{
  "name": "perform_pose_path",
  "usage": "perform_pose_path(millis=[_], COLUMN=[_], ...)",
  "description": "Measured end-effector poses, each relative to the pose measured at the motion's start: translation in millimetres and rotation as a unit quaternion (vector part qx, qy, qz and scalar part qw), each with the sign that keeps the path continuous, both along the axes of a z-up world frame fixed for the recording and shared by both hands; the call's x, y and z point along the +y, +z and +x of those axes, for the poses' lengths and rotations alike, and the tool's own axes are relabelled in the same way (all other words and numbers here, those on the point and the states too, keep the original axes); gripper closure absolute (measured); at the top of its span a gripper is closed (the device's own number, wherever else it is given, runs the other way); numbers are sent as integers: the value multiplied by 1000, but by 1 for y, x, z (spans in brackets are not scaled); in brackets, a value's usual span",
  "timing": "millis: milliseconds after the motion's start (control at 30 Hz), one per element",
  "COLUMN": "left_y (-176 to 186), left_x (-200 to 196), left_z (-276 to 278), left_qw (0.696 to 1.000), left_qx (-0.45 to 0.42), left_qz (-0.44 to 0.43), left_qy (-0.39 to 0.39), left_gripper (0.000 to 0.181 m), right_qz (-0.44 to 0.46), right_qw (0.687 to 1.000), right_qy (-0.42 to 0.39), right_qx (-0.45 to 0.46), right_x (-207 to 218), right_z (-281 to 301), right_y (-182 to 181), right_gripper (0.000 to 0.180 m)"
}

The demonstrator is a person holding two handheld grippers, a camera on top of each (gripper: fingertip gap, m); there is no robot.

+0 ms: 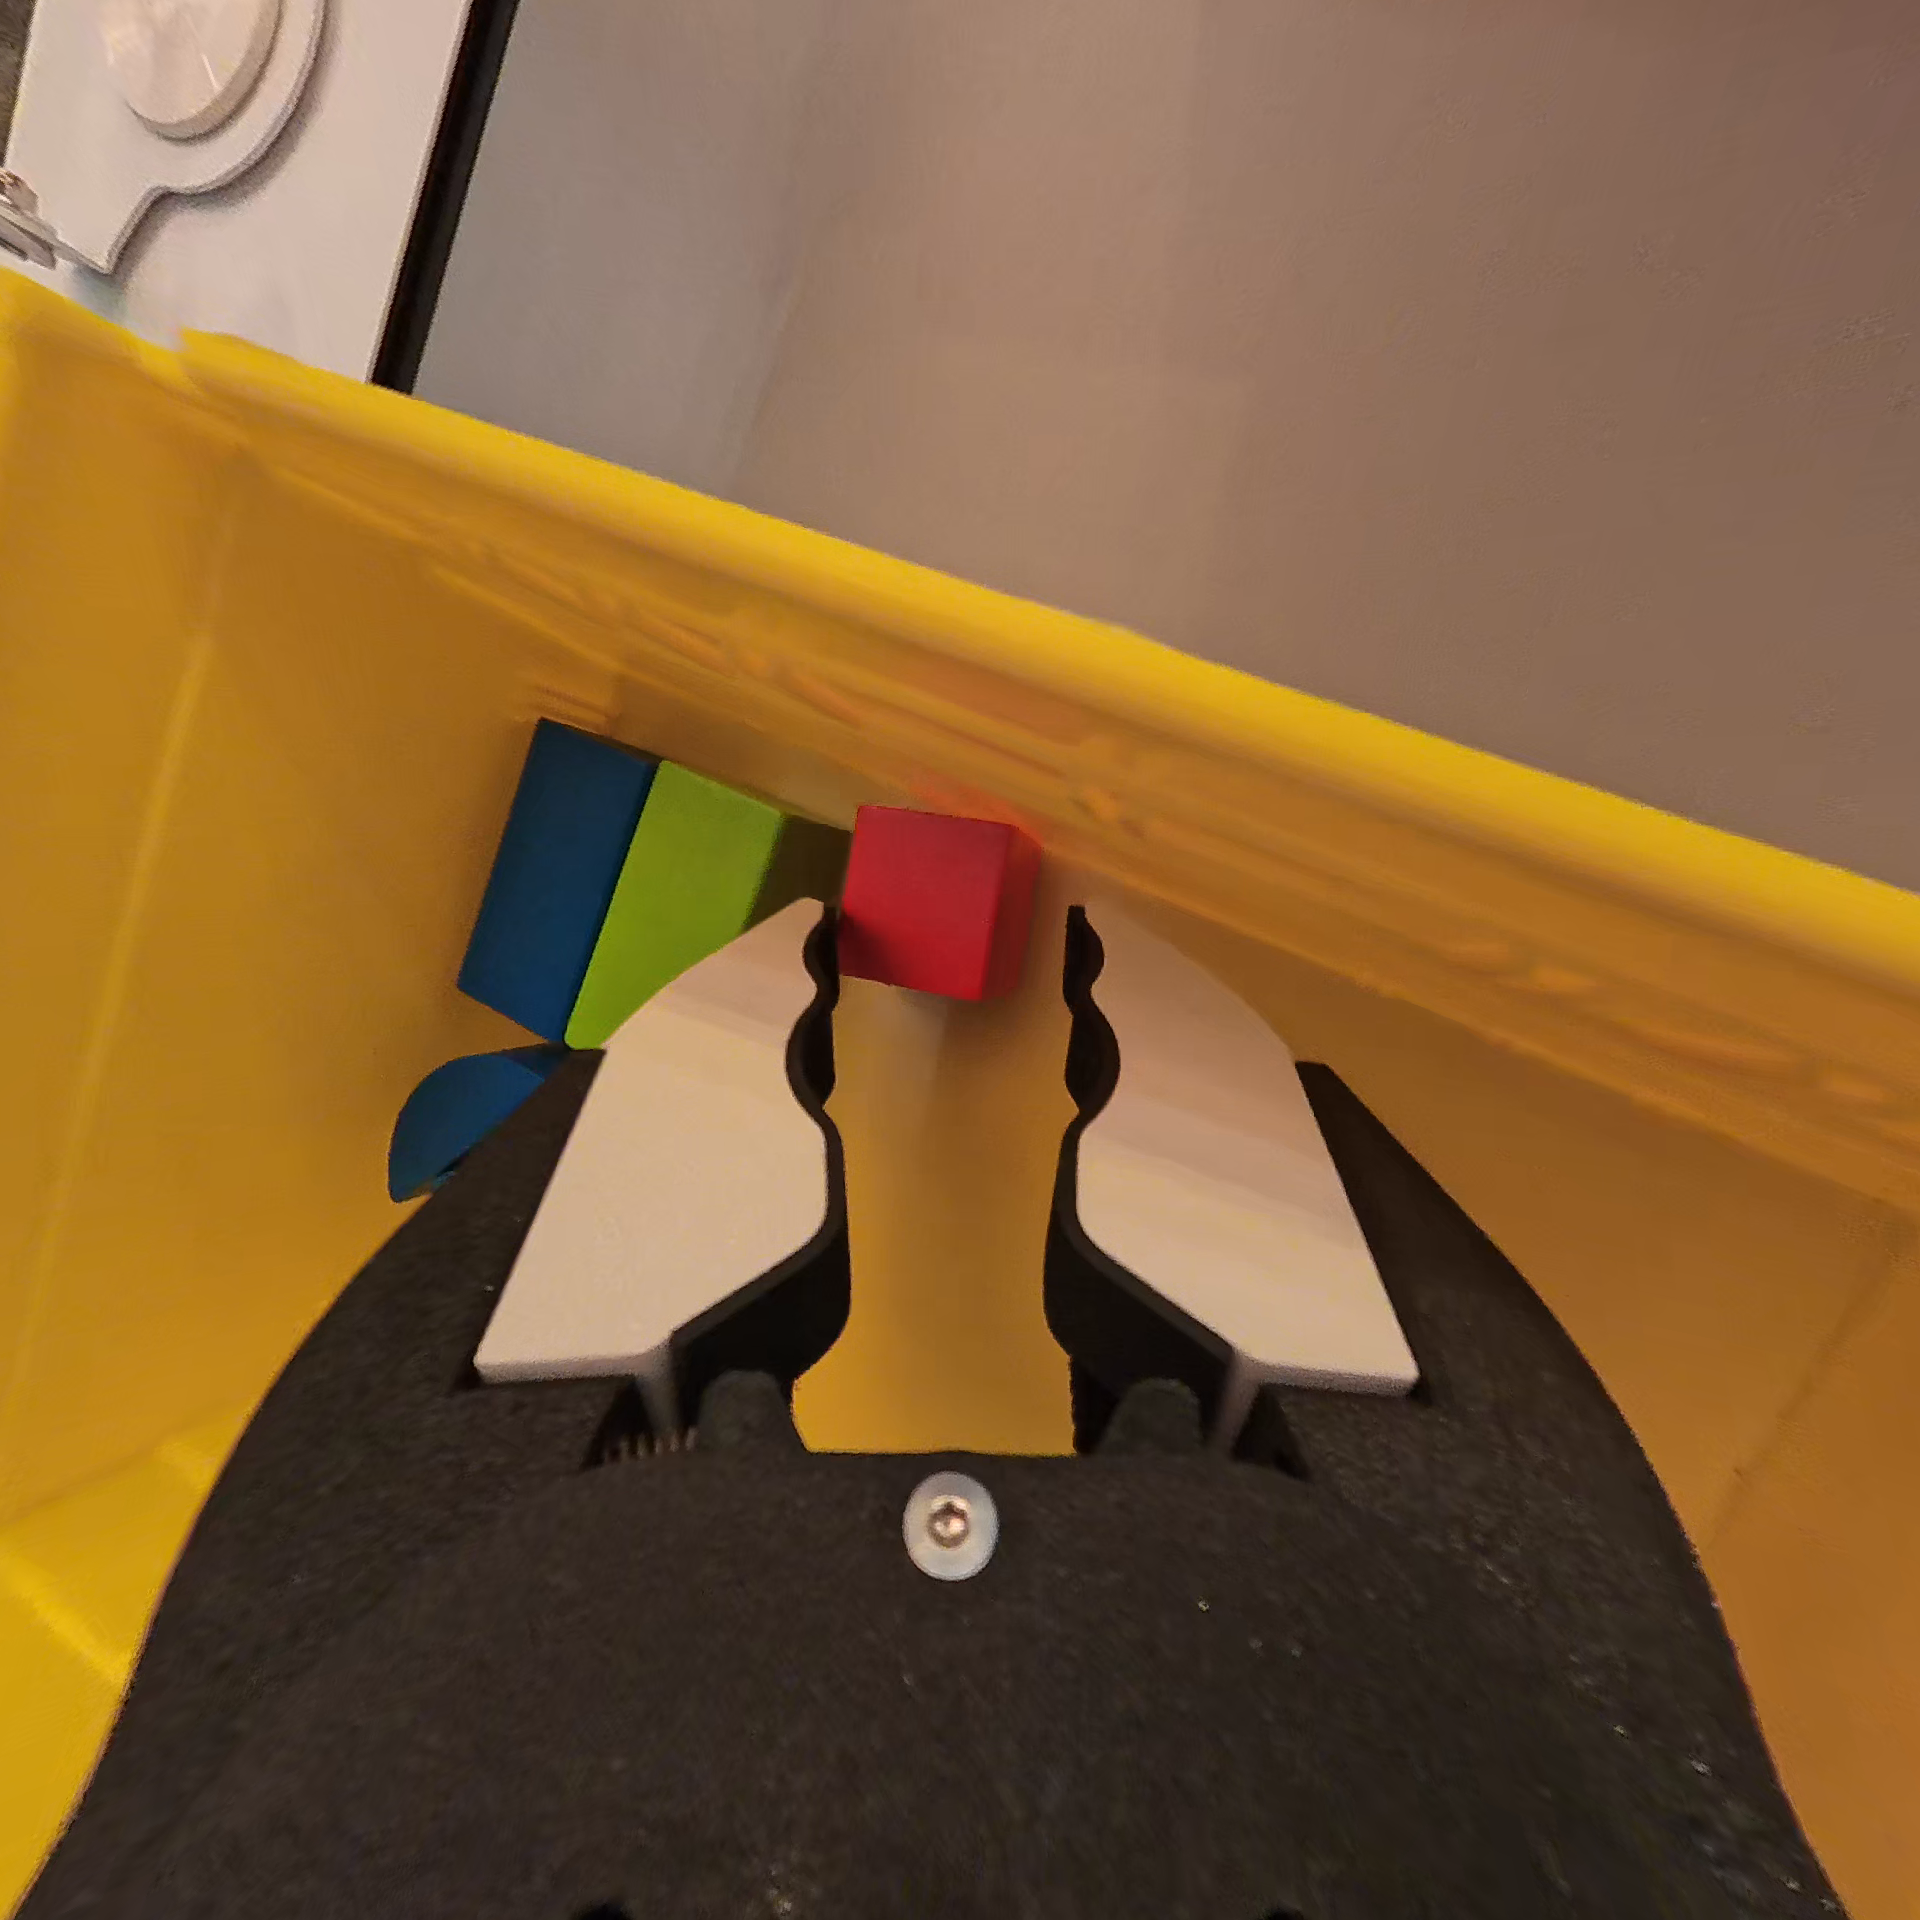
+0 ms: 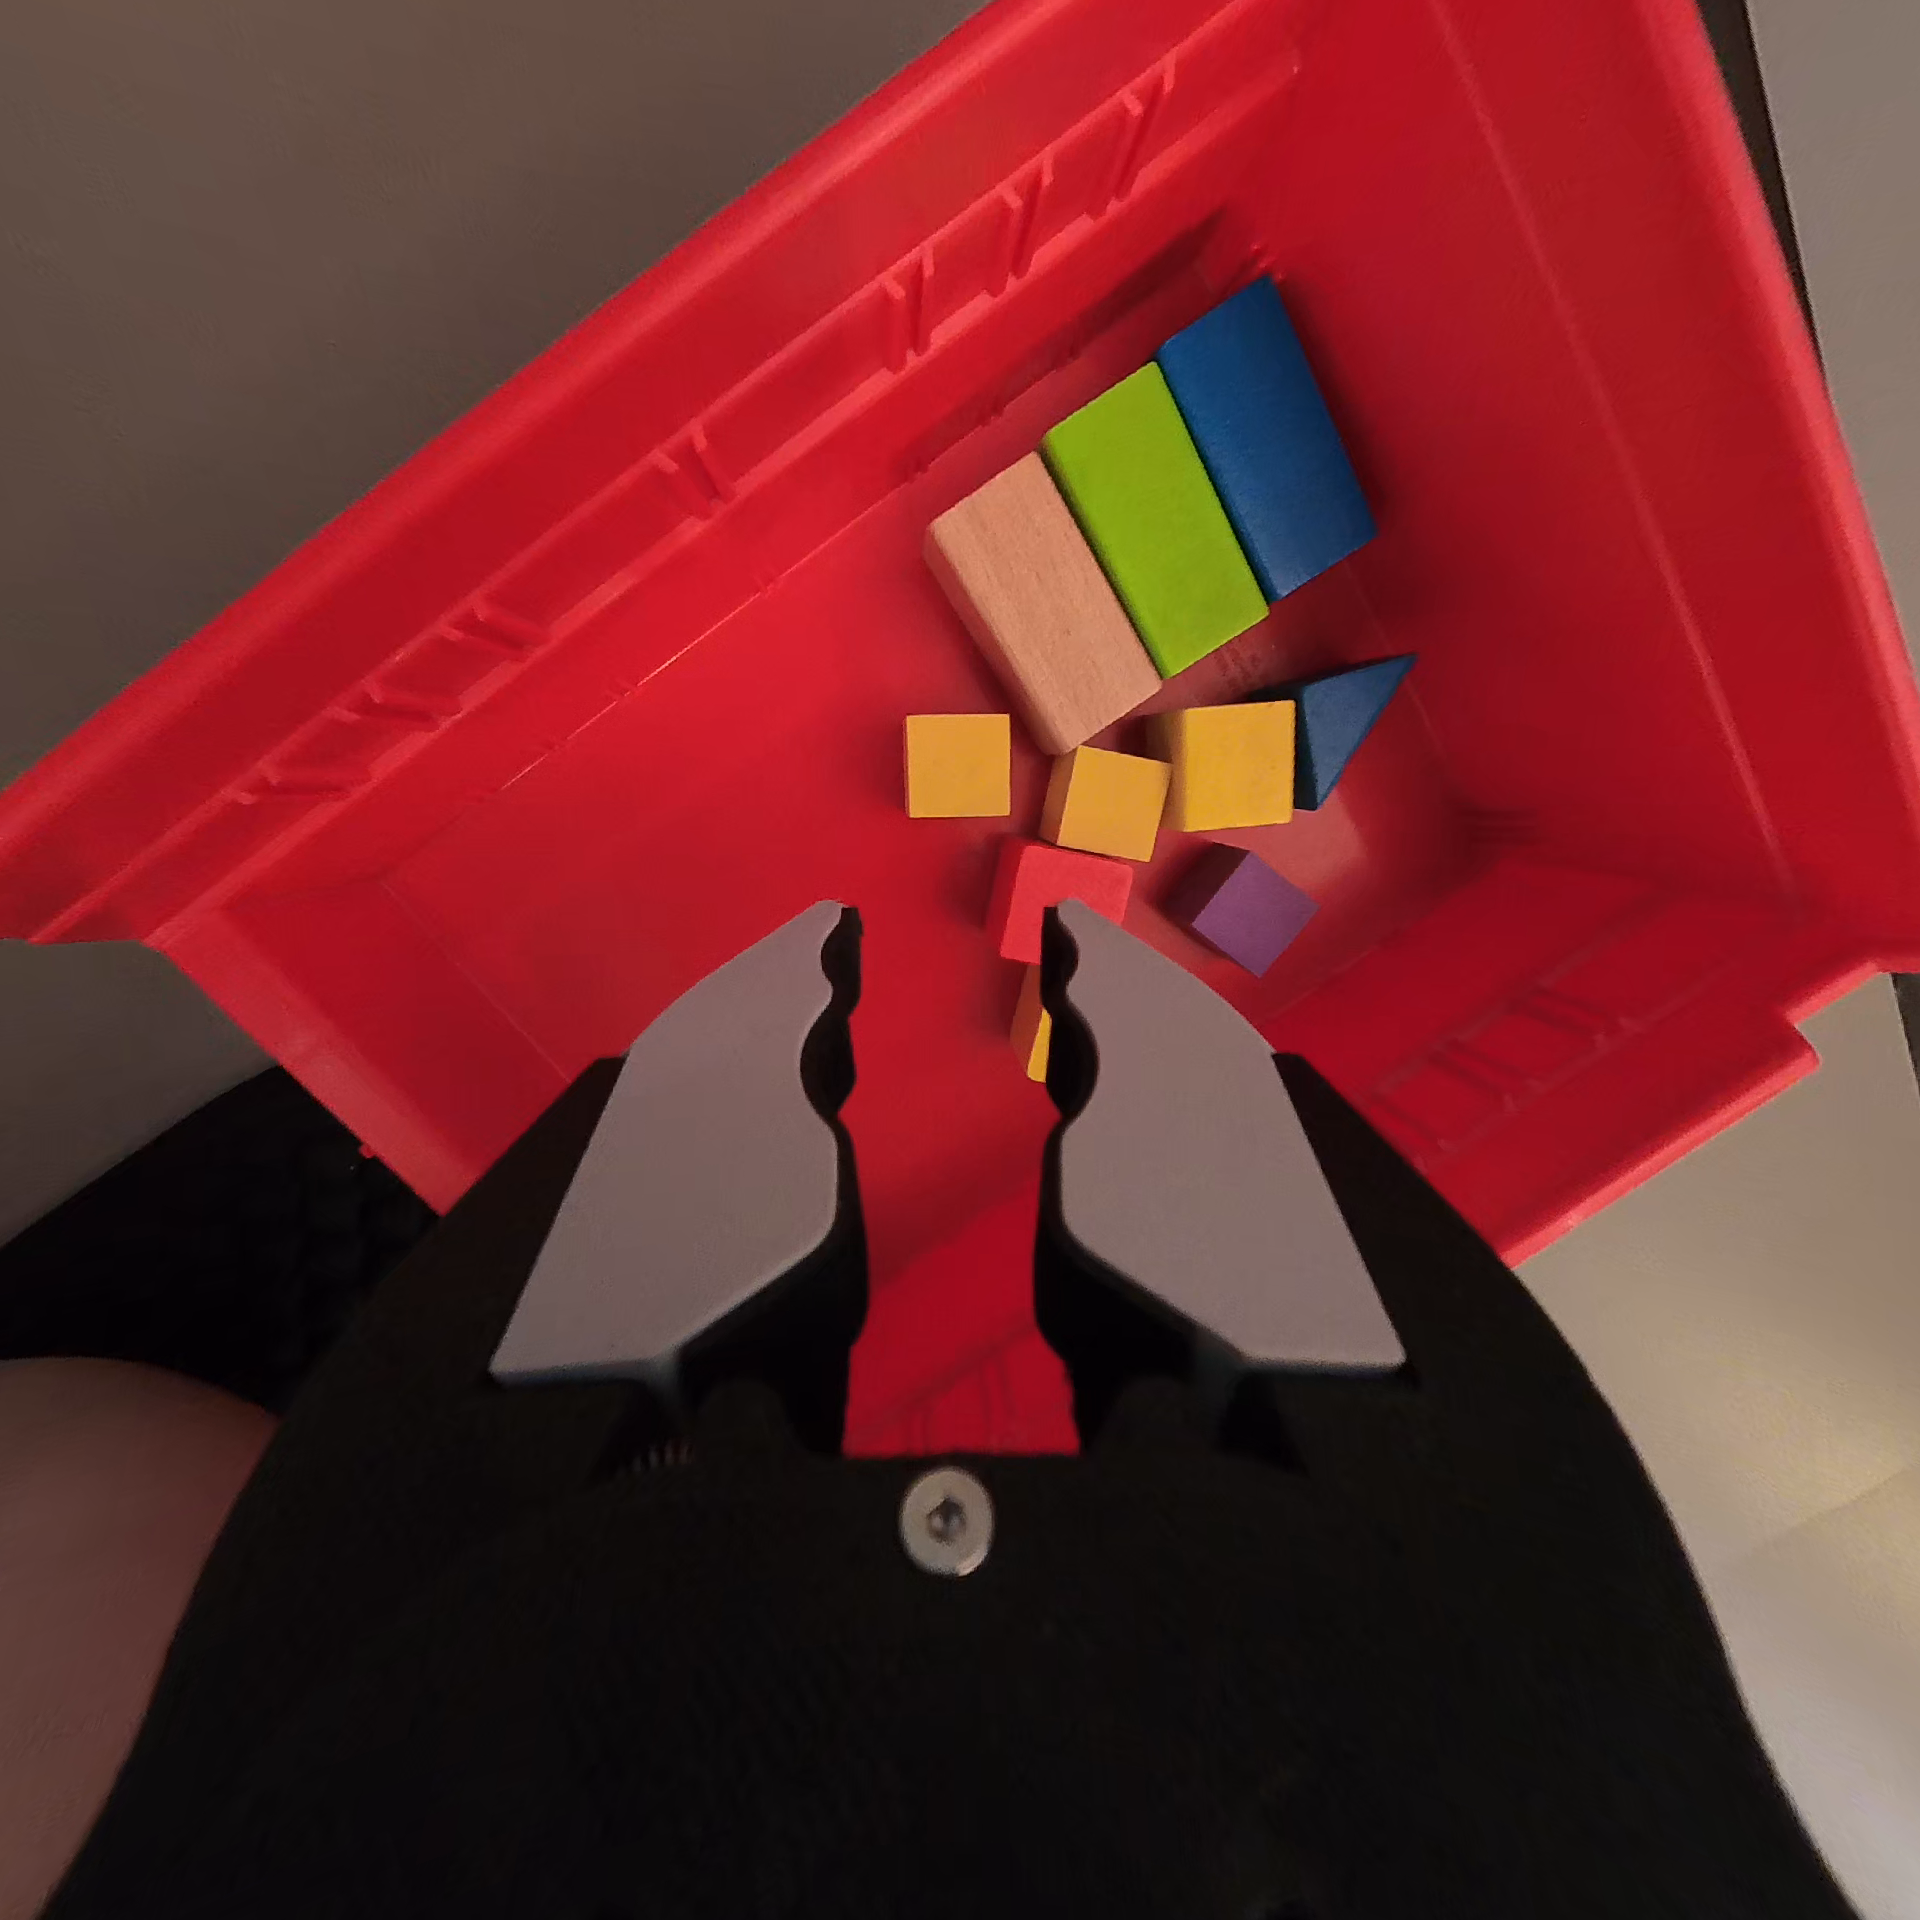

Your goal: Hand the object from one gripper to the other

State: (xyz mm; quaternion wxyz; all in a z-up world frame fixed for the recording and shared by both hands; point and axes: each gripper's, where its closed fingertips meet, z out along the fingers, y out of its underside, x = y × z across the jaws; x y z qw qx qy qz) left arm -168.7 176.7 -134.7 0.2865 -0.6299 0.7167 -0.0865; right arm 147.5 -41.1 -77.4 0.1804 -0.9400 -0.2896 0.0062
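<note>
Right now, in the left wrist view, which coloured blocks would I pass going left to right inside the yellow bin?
Blue rounded piece → blue block → green block → red cube, all against the yellow bin wall.

This looks like an indoor work or test room, not a home. A yellow plastic bin (image 1: 1143, 727) and a red plastic bin (image 2: 623, 644), of the workshop storage kind, hold painted wooden blocks (image 2: 1153, 520). Behind them runs a plain grey-brown wall (image 1: 1247, 312). At the upper left of the left wrist view stands a white panel (image 1: 260, 208) edged by a black frame (image 1: 442, 197).
</note>
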Motion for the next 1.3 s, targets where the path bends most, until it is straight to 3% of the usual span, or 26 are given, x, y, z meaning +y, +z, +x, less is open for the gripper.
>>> perform_pose_path(millis=[467,900,1133,1300], left_y=[-14,-11,36,106], left_x=[5,5,16,3], left_z=[2,-12,-30,-27], left_qw=[1000,998,997,991], left_qx=[19,54,21,-115], left_qz=[-5,-12,27,8], left_qy=[17,32,71,75], left_gripper=[136,144,144,144], right_qz=[-11,-19,4,132], right_qw=[1000,1000,1000,988], right_qy=[2,7,-10,-31], right_qx=[-3,-3,-17,-77], right_x=[-2,-4,-1,18], right_z=[1,-1,3,-1], right_y=[-4,-6,6,62], right_gripper=[145,145,149,148])
